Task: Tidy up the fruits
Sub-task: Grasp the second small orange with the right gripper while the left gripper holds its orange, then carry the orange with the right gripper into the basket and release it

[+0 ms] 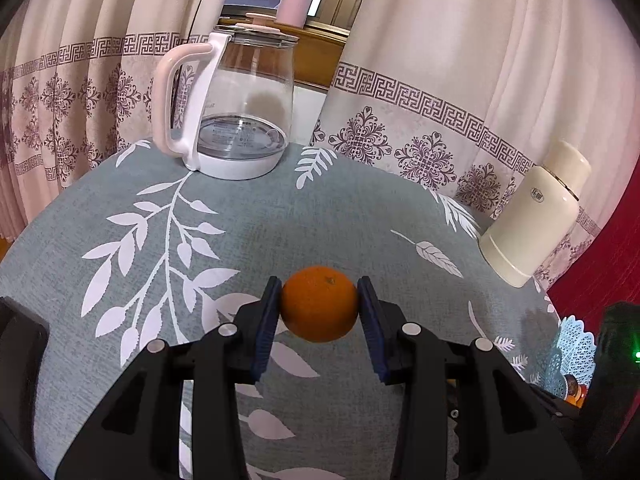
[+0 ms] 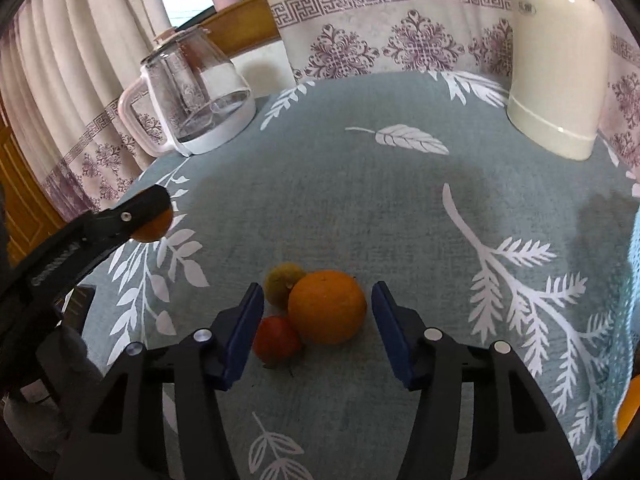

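Observation:
My left gripper (image 1: pixel 319 302) is shut on a small orange (image 1: pixel 319 304), which hangs above the grey leaf-patterned tablecloth (image 1: pixel 280 220); its blue pads press both sides of the fruit. The right wrist view shows the same orange (image 2: pixel 154 227) at the far left, partly behind the left gripper's black finger. My right gripper (image 2: pixel 318 302) stands open around a larger orange (image 2: pixel 327 306) that lies on the cloth, with a gap on each side. Beside that orange lie a yellow-green fruit (image 2: pixel 280 282) and a small red fruit (image 2: pixel 276 339), both close to the left pad.
A glass kettle (image 1: pixel 240 108) with a pink handle stands at the back of the table. A cream flask (image 1: pixel 536 220) stands at the right edge. A pale blue lace mat (image 1: pixel 572 344) shows at the lower right, and curtains hang behind the table.

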`<action>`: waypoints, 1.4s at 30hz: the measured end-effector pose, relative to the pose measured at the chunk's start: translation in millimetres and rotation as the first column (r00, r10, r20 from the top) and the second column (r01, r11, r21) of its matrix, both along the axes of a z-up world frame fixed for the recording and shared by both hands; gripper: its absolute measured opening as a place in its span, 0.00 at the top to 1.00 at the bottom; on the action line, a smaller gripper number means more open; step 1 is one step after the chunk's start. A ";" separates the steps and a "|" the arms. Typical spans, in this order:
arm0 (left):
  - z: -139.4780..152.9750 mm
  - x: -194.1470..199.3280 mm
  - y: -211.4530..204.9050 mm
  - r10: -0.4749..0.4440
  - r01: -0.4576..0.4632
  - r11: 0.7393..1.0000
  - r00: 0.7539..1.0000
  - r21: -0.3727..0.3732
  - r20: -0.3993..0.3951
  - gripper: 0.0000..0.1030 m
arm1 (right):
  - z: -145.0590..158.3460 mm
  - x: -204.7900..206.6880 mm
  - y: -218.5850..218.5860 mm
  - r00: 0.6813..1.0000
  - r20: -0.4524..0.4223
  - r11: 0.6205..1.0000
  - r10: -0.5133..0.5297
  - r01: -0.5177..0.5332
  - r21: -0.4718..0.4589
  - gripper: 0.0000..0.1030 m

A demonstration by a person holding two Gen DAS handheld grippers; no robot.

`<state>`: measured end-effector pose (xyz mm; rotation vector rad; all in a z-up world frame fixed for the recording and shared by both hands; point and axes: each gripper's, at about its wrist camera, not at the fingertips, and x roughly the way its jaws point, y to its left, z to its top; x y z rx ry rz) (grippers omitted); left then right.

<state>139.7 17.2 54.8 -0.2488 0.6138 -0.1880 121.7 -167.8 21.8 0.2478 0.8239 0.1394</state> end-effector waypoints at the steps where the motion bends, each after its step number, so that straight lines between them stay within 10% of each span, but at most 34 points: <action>1: 0.1 0.0 -0.1 -0.001 0.001 1.000 1.000 0.000 0.001 0.61 | -1.8 1.3 -0.5 1.000 -0.007 1.000 -0.003 0.003 0.004 0.46; 23: 1.6 -3.8 -3.2 -0.020 0.021 1.000 1.000 -0.010 0.012 0.61 | 18.9 -22.7 1.8 0.999 0.044 1.000 -0.005 0.005 0.002 0.61; 42: 4.1 -10.4 -13.0 -0.048 0.049 0.999 0.999 -0.004 0.022 0.61 | 60.9 -88.2 -90.0 0.962 0.132 0.970 -0.237 0.242 -0.018 0.61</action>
